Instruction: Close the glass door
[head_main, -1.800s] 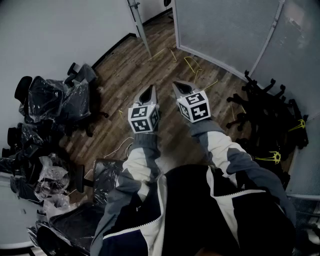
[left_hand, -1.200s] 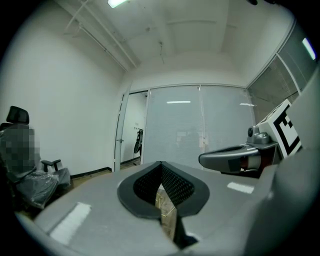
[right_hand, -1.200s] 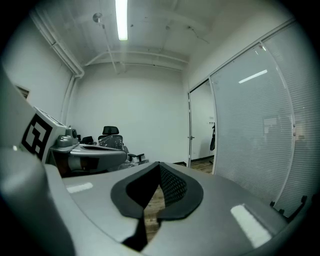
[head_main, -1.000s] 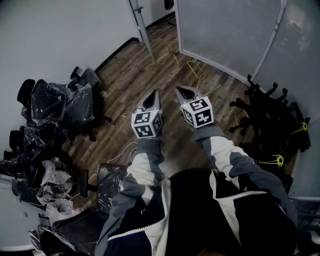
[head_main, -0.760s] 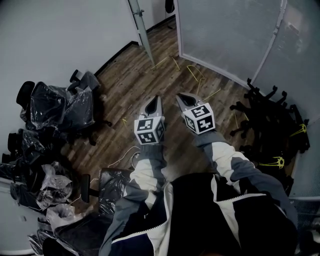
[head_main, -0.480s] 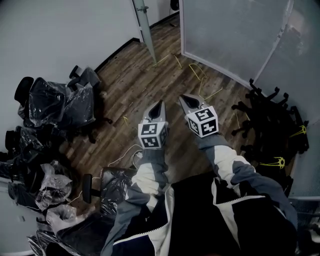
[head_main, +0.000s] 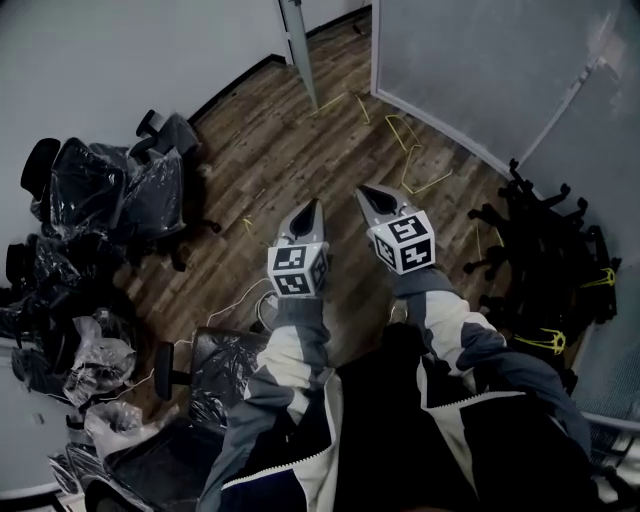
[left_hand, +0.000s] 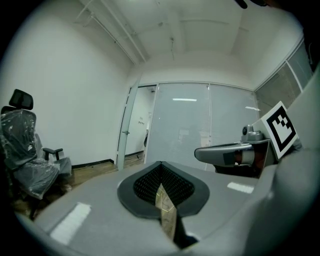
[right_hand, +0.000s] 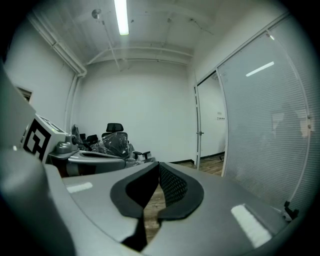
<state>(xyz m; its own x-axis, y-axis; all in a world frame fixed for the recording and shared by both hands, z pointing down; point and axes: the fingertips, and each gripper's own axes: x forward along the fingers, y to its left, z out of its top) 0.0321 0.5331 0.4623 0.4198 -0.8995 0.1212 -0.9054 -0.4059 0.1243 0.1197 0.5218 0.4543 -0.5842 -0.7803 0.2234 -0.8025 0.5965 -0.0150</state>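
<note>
The step in hand looks to be the approach, with nothing yet touched. The left claw and the right claw hang side by side over the middle of the wooden floor, both pointing toward its far edge. Each has its jaws drawn together on nothing; the gripper views show only bare boards below the tips. The glass door appears to be the slim framed leaf at the far edge of the floor. It stands open, turned almost edge-on, just left of the frosted partition, and is well apart from both claws. The left gripper view shows a small fitting partway up the leaf's frame (a latch or handle, though too small to be sure). The next move calls for walking the claws across the open boards, past the yellow cable loops, to the door's free edge. One closed claw then presses flat against the frame rather than the pane and swings the leaf shut. The wrapped chairs along the left edge of the floor sit clear of that path.
</note>
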